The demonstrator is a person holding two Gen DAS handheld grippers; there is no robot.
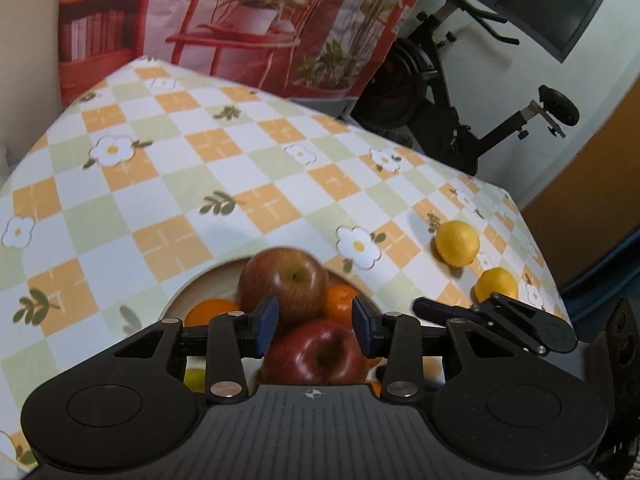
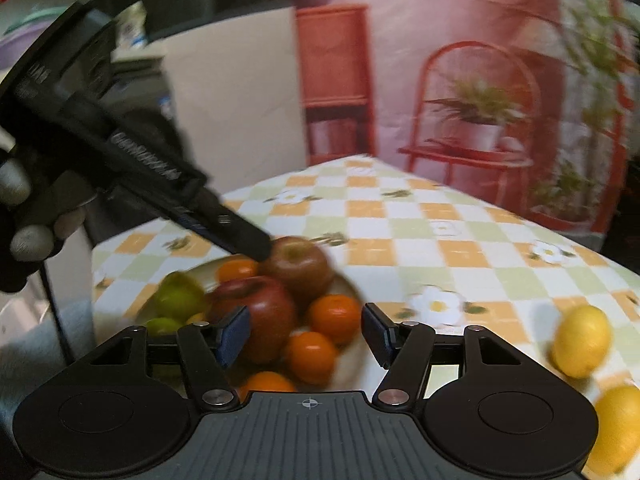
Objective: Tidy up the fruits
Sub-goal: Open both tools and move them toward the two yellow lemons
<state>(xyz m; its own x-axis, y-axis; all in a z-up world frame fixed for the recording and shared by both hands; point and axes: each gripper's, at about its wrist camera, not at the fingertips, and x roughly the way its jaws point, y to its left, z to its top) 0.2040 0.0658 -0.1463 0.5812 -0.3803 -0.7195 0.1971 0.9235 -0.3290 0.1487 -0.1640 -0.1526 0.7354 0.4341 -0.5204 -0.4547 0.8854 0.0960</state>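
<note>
**Fruit plate, nearly full**

While two lemons (image 1: 457, 243) wait on the desk (image 1: 248, 168), apples (image 1: 282, 282) crown the plate (image 2: 348, 286). Left gripper (image 1: 314, 322) and right gripper (image 2: 306, 334): fingers parted, empty. Risk: nudged pile rolls off.

The plate (image 1: 188, 292) is mostly buried under the fruit and, from the left wrist, its near half vanishes behind the left hand-held gripper (image 1: 314, 326). The front apple (image 1: 316, 354) loses its lower part behind that body too. From the right wrist everything smears with motion; the limes (image 2: 178, 296) are soft green blobs. The lower lemon (image 2: 620, 428) runs off the picture's edge. Whether the left hand-held gripper touches the rear apple (image 2: 300, 264) is unclear.
</note>
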